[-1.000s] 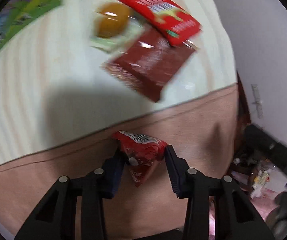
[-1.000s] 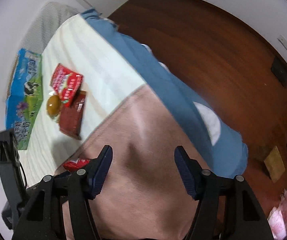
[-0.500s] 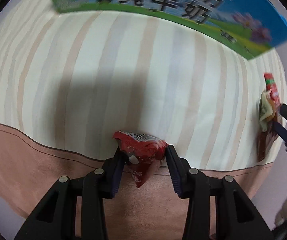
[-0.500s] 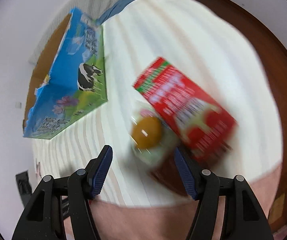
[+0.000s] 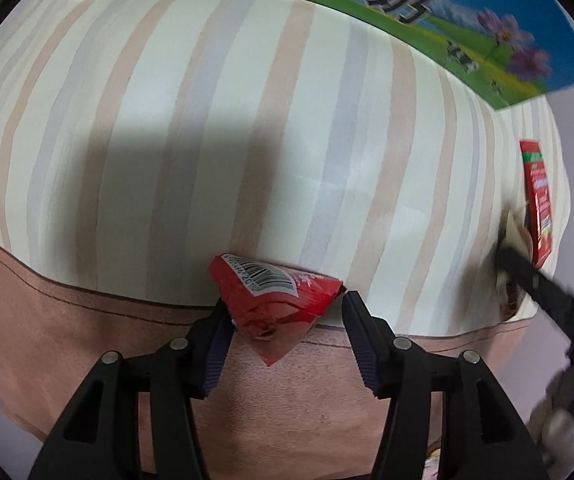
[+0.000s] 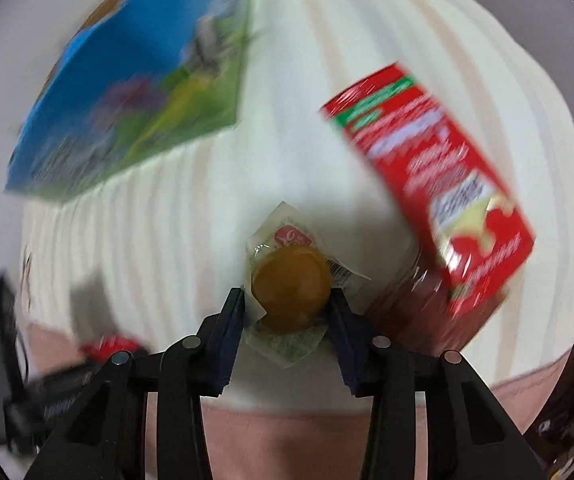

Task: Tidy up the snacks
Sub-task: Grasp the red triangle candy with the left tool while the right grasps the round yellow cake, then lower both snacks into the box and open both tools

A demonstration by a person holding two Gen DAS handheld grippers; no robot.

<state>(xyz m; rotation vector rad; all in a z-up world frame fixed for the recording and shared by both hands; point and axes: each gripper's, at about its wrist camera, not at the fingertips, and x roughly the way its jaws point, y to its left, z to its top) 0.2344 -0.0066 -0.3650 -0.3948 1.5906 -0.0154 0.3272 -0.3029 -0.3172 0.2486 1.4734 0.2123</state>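
2 grippers over a striped bedsheet, each with a snack between its fingers.

The left gripper (image 5: 283, 310) has a crumpled red snack packet (image 5: 275, 300) between its pads, though a gap shows on the right side, so whether it still clamps is unclear. The right gripper (image 6: 287, 308) closes on a wrapped brown egg snack (image 6: 289, 290). A large red packet (image 6: 439, 184) lies just right; a blue-green milk carton box (image 6: 127, 100) sits at the sheet's (image 5: 207, 120) far edge.

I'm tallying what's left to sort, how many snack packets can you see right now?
4. A small red packet in the left gripper; an egg packet between the right gripper fingers; a large red packet overlapping a dark red packet beside it. Others may be hidden.
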